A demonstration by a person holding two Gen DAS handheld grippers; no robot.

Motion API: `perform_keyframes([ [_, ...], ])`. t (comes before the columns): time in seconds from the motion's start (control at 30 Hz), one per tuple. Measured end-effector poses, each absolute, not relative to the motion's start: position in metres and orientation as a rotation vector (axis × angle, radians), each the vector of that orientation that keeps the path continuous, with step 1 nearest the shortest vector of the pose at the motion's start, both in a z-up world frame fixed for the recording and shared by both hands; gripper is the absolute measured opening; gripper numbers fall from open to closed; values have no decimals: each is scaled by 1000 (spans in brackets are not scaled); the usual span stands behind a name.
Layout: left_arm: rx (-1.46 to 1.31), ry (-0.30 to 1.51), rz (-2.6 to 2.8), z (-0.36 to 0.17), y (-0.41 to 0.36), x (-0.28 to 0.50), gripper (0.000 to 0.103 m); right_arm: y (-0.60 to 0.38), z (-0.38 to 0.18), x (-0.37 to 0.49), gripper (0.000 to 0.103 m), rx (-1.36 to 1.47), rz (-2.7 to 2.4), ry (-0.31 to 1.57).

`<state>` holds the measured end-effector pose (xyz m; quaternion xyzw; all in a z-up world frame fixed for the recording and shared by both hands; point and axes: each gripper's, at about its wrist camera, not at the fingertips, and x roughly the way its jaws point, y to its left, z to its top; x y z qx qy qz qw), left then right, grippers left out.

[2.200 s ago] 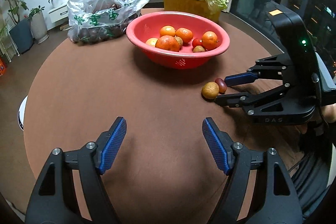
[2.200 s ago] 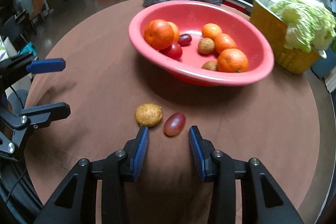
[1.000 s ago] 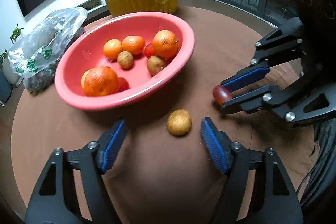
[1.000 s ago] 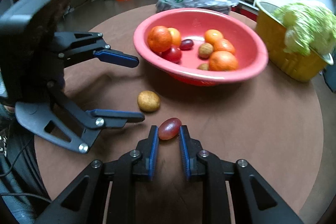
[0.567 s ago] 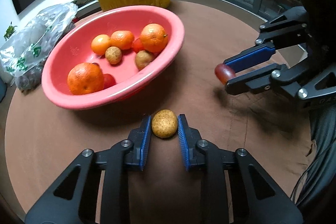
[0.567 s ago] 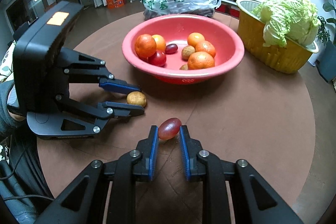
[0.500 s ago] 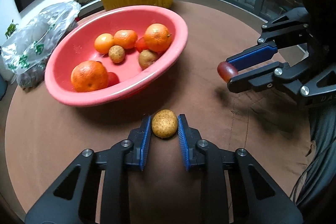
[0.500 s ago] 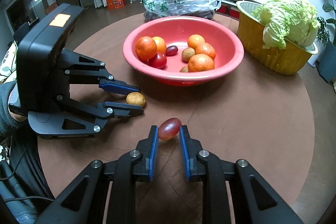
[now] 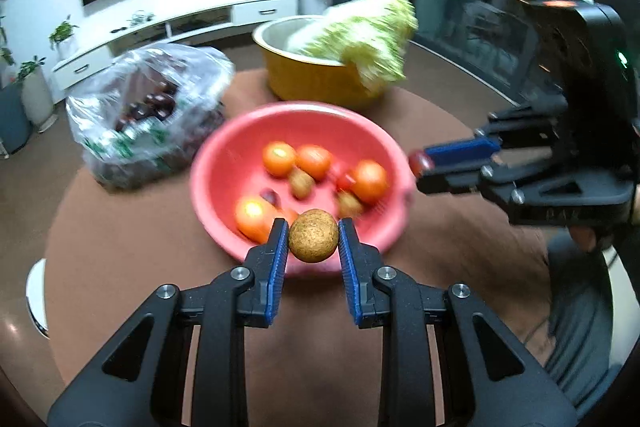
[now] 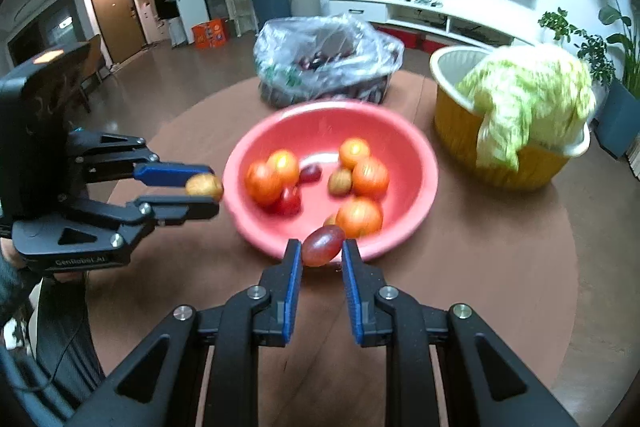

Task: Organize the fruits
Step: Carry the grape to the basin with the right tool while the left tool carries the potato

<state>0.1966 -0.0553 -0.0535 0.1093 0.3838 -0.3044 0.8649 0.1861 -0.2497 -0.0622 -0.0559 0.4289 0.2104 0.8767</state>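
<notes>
Left tongs (image 9: 313,235) pinch a brown fruit (image 9: 313,235), right tongs (image 10: 319,251) a red grape (image 10: 322,245), by the bowl (image 10: 416,155).

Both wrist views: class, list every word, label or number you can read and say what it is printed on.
"GenRobot.AI", roughly: small print on the body of the left hand-held gripper, letters partly unclear.
Embossed letters on the body of the right hand-held gripper: too faint to read.
Green print on the plastic bag: too blurred to read.
Orange box on the floor: print too small to read.

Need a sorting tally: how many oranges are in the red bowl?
5, in the red bowl: left orange, upper-left orange, back orange, right orange, front orange. Others may be hidden.
</notes>
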Motion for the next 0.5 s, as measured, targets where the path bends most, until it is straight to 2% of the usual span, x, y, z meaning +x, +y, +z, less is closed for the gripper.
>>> perform_keyframes([
  [0.23,280,859,-595,-53,-65,253,24,-238,-72,237,23,-159,373,948],
  [0.5,294,914,-584,-85,-84,289,24,-238,-96,268,23,-161,332,1001],
])
